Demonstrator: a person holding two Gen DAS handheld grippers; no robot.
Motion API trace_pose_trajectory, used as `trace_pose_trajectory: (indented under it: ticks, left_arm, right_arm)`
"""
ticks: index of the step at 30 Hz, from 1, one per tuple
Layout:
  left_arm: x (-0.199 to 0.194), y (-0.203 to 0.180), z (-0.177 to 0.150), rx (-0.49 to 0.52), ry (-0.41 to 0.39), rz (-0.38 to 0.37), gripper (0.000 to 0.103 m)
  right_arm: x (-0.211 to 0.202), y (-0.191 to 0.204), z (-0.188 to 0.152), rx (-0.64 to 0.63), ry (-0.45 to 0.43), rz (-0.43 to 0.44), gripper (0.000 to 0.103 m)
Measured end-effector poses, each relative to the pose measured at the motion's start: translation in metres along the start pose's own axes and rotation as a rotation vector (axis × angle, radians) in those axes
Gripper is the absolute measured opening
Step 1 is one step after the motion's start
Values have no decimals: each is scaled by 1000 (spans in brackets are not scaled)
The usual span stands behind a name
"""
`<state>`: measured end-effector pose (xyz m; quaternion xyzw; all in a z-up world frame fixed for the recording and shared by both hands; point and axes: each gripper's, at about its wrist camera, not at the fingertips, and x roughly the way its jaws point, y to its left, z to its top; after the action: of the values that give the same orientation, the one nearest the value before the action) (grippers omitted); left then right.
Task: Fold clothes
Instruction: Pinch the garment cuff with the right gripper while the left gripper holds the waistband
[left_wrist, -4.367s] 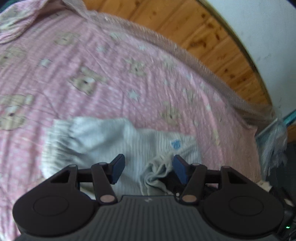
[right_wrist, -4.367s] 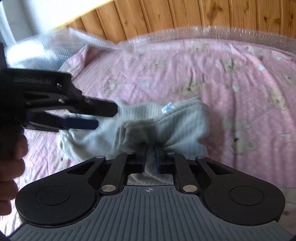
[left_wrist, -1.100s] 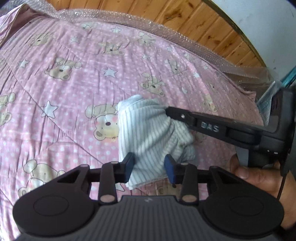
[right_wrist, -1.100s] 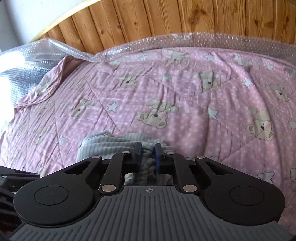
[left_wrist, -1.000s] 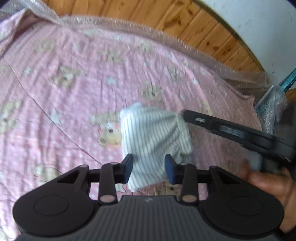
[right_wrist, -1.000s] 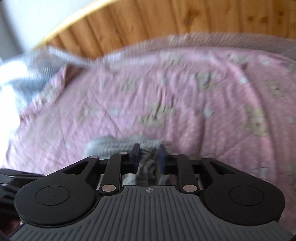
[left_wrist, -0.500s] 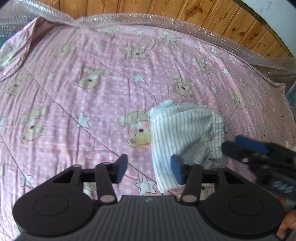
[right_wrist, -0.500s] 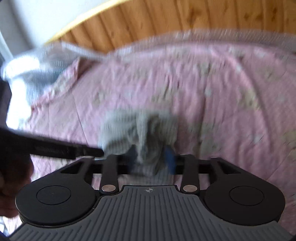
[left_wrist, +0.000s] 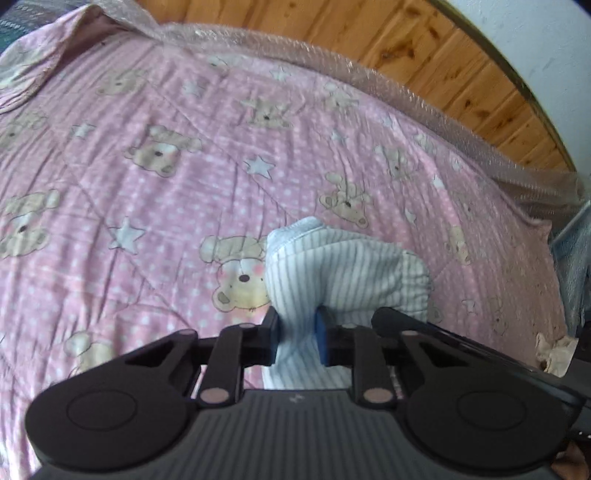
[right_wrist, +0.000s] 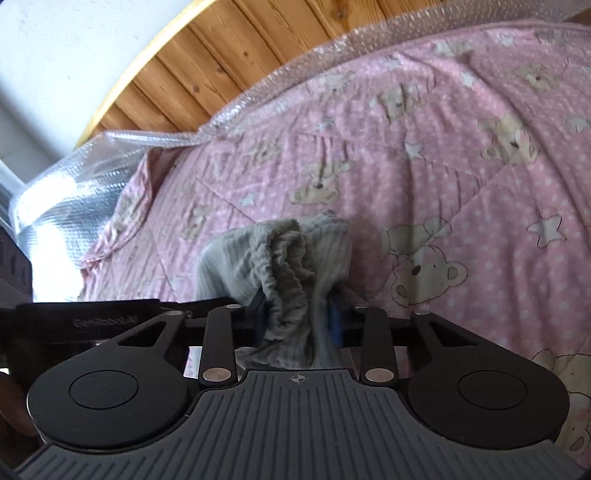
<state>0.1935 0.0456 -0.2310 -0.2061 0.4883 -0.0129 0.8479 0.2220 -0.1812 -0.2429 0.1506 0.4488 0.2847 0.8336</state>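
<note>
Striped garment (left_wrist: 347, 273) pinched by left gripper (left_wrist: 297, 334) and right gripper (right_wrist: 297, 317).

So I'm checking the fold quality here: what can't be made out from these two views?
- Left wrist view: the striped garment's near edge is hidden behind the left gripper body.
- Right wrist view: the garment's lower part is hidden behind the right gripper.
- Both views: its underside against the pink quilt is out of sight, so fold layers can't be counted.
- What kind of garment it is: bunched, unclear.

garment (left_wrist: 347, 269) on quilt (left_wrist: 147, 192), between both grippers, wooden wall (left_wrist: 424, 44) behind
</note>
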Motion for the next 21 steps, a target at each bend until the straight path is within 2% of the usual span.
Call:
trace_pose_trajectory:
  ticks: [6,11,14,16,17,21]
  left_arm:
    - [-58,38,-10,-36,-69,94,19]
    - [-115,112,-27,-111,-109,188,19]
    - [-126,164,-30,-184,-92,216,20]
    - [-124,194,-35,-220,-66,226,20]
    - [-121,204,-38,-226,-51,236,20]
    - [-118,218,-49,-174,-62,225,35]
  right_arm:
    - [-1,58,0,-83,-16,70,28]
    - [27,133,-15,-155,13,161,28]
    - [59,182,-31,-206,54,200,27]
    - [77,204,-45,-231,83,194,27]
    - [73,203,-47,-225,80,178,27]
    - [56,198,-54,-204,67,115,28]
